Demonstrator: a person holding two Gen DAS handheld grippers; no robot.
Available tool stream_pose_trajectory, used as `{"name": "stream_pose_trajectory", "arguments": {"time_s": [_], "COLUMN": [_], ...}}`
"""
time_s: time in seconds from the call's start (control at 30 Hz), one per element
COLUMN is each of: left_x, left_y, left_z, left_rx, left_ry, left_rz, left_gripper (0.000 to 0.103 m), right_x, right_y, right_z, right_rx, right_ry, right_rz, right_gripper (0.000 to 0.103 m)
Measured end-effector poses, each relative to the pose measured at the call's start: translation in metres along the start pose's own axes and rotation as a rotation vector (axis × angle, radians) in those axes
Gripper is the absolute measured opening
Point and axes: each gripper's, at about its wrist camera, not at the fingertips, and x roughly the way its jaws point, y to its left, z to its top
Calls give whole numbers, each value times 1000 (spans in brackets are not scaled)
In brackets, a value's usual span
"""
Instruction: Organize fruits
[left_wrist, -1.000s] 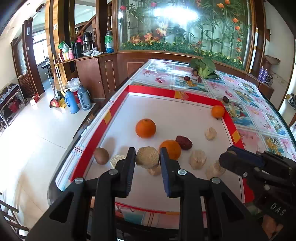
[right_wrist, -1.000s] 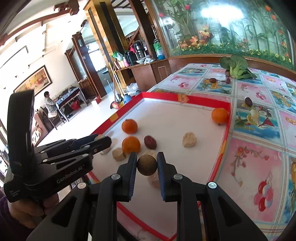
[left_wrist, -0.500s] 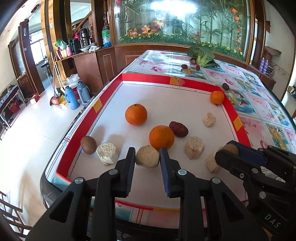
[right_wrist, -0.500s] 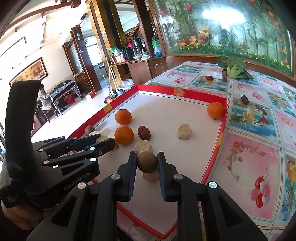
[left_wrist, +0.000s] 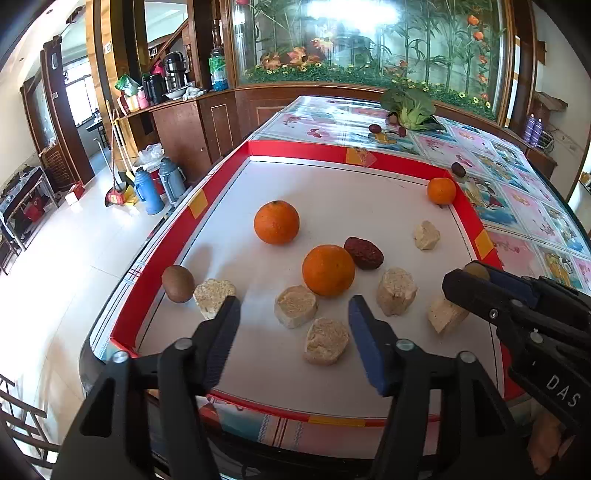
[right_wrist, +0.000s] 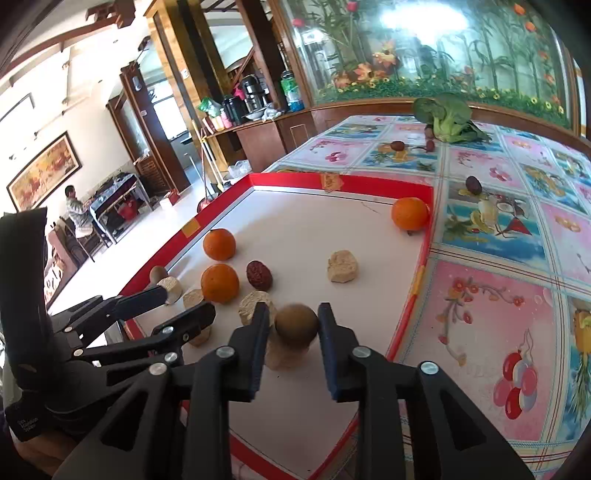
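Observation:
On the white mat with a red border (left_wrist: 221, 173) lie three oranges (left_wrist: 328, 270), a dark red date (left_wrist: 363, 252), a brown kiwi (left_wrist: 178, 283) and several beige chunks. My left gripper (left_wrist: 293, 334) is open, its jaws wide apart above two beige chunks (left_wrist: 326, 341) near the front edge. My right gripper (right_wrist: 291, 328) is shut on a brown kiwi (right_wrist: 296, 326) and holds it just above a beige chunk (right_wrist: 280, 354) at the mat's front right. The right gripper also shows in the left wrist view (left_wrist: 465, 286).
A green vegetable (left_wrist: 408, 107) and small dark fruits (left_wrist: 458, 168) lie on the patterned tablecloth beyond the mat. One orange (right_wrist: 410, 213) sits at the mat's far right corner. The floor drops away to the left, with thermos flasks (left_wrist: 149, 190) beside a wooden counter.
My left gripper has opened and let go of the beige chunk, which now lies on the mat. My right gripper still holds the kiwi, and has come lower toward the mat.

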Motion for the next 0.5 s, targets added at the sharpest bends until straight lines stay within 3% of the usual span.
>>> {"name": "stream_pose_trajectory", "arguments": {"time_s": [0.17, 0.33, 0.5], "left_x": [-2, -5, -5], "left_y": [-1, -4, -8], "left_z": [0, 0, 0], "left_rx": [-11, -14, -10], "left_ry": [-6, -18, -21], "left_rz": [8, 6, 3], "left_gripper": [86, 99, 103], "right_x": [-6, -11, -15], "right_y": [-6, -14, -14], "right_z": [-1, 0, -2], "right_rx": [34, 71, 71], "right_ry": [-26, -47, -58], "right_rz": [-2, 19, 40], "right_gripper": [52, 56, 62]}}
